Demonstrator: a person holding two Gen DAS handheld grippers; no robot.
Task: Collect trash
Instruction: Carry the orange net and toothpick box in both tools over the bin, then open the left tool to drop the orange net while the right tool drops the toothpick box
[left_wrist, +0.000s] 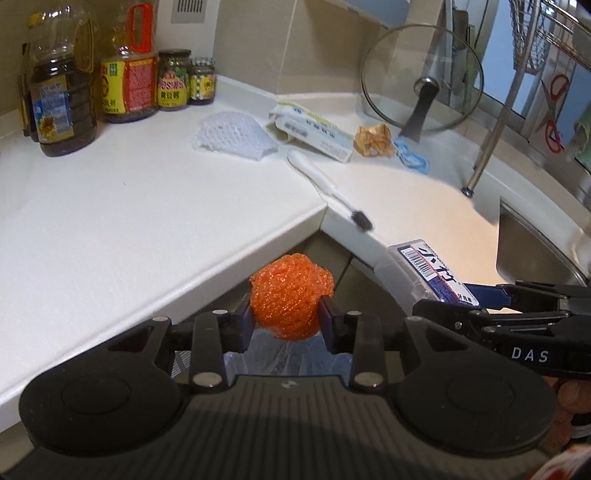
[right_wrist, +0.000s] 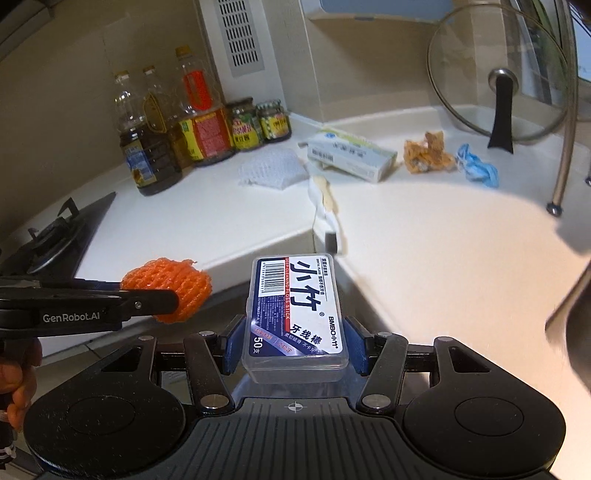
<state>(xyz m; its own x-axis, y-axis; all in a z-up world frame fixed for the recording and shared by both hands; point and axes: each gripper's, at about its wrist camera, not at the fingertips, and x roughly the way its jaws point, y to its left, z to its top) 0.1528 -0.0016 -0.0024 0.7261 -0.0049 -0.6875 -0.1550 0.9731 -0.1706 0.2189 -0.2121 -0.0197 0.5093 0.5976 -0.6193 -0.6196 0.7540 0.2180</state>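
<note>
In the left wrist view, a crumpled orange foam net ball (left_wrist: 291, 298) is pinched between the blue pads of the left gripper (left_wrist: 286, 317) at lower centre, held off the edge of the white L-shaped countertop (left_wrist: 129, 206) and above a translucent bag (left_wrist: 291, 356) glimpsed between the fingers. In the right wrist view, a clear plastic floss-pick box with a blue and white label (right_wrist: 295, 314) is clamped between the pads of the right gripper (right_wrist: 295, 341) at lower centre, also in front of the counter edge.

More trash is seen lying on the counter in the upper half of that view: a white foam mesh sleeve (right_wrist: 271, 170), a white toothbrush with dark bristles (right_wrist: 327, 210) near the inner corner, a white and green cardboard carton (right_wrist: 351, 157), a crumpled brownish-orange wrapper (right_wrist: 426, 153) and a crumpled blue glove (right_wrist: 478, 168), set in a row toward the right.

Oil bottles and sauce jars (right_wrist: 199, 129) are grouped at upper left, against the wall. A glass pot lid with a black handle (right_wrist: 498, 77) is propped upright at upper right. A black gas hob (right_wrist: 55, 236) is partly visible at the left edge.
</note>
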